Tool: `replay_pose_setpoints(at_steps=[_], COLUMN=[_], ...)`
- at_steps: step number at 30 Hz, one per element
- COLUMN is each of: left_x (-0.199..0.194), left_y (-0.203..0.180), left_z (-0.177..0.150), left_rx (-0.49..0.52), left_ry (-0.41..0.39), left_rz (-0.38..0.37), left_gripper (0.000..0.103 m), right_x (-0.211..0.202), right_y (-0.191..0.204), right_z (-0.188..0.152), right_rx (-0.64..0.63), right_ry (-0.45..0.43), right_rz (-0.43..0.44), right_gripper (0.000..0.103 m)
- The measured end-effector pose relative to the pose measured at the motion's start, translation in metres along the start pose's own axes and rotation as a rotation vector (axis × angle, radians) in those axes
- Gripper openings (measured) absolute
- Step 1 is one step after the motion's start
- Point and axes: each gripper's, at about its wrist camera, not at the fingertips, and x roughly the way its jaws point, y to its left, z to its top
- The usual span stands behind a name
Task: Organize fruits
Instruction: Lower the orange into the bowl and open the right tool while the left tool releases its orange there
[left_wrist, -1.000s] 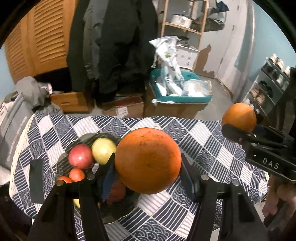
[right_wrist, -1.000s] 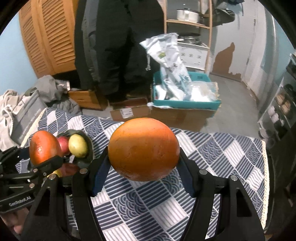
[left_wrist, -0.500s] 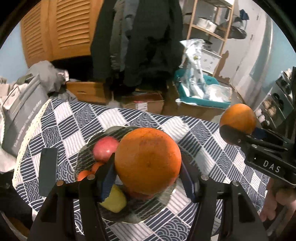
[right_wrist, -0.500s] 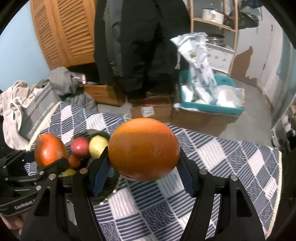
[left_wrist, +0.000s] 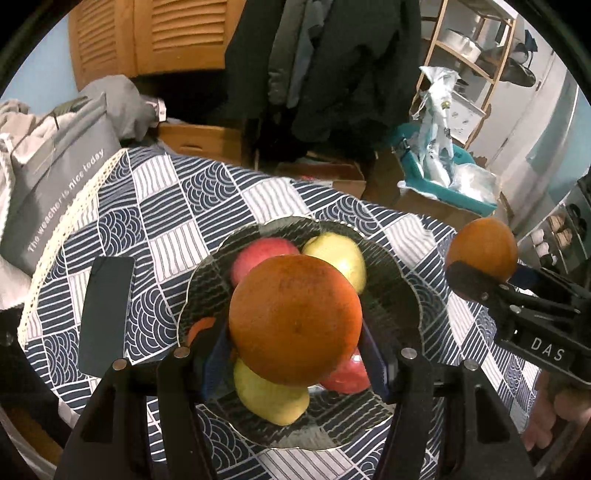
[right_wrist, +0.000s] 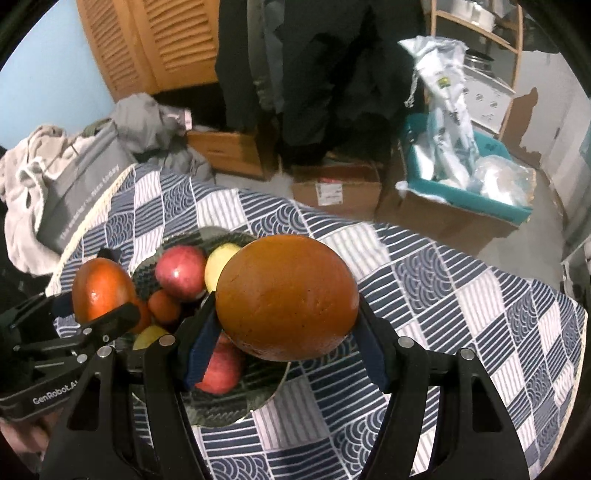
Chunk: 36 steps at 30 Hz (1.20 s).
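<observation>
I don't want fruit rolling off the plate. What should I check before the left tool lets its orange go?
1. Left tool grips its orange firmly: ok.
2. Orange is over the plate: ok.
3. Free landing spot: not ok; red apple, yellow fruit and others lie beneath.
4. Drop height above the pile: cannot tell.
5. Right tool with its own orange stays clear: ok, it sits over the plate's right edge.

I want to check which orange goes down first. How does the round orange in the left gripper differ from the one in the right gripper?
The left gripper's round orange hangs over the dark glass plate; the right gripper's round orange hangs over the plate's edge and the blue patterned tablecloth. Both are clamped between the fingers, off the table.
</observation>
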Motion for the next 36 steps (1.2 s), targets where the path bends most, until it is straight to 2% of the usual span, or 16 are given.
replay_pose_setpoints(at_steps=[6, 14, 20, 23, 24, 25, 27, 36], left_x=[0.018, 0.033, 0.045, 0.041, 0.039, 0.037, 0.033, 0.018], left_y=[0.011, 0.013, 0.014, 0.017, 0.018, 0.017, 0.016, 0.013], left_z=[-0.004, -0.009, -0.012, -0.012, -0.011, -0.01, -0.009, -0.008], left_rx=[-0.048, -0.063, -0.067, -0.083, -0.081, -0.075, -0.062, -0.035], left_ry=[0.051, 0.106, 0.156, 0.128, 0.117, 0.108, 0.102, 0.113], left_rz=[-0.011, -0.024, 0.004, -0.005, -0.003, 0.002, 0.021, 0.036], left_gripper=[0.065, 0.065, 0.065, 0.066, 0.069, 0.076, 0.081, 0.081], right_x=[0.019, 0.037, 0.043, 0.045, 0.046, 0.046, 0.048, 0.051], right_y=[0.008, 0.01, 0.011, 0.011, 0.011, 0.012, 0.012, 0.015], right_z=[0.0, -0.004, -0.004, -0.004, -0.004, -0.005, -0.006, -0.009], right_rx=[-0.013, -0.005, 0.002, 0.0, 0.0, -0.001, -0.003, -0.013], right_ry=[0.041, 0.087, 0.102, 0.111, 0.114, 0.116, 0.124, 0.146], right_rz=[0.002, 0.015, 0.025, 0.031, 0.031, 0.03, 0.029, 0.033], right_gripper=[0.068, 0.068, 0.069, 0.069, 0.069, 0.069, 0.069, 0.07])
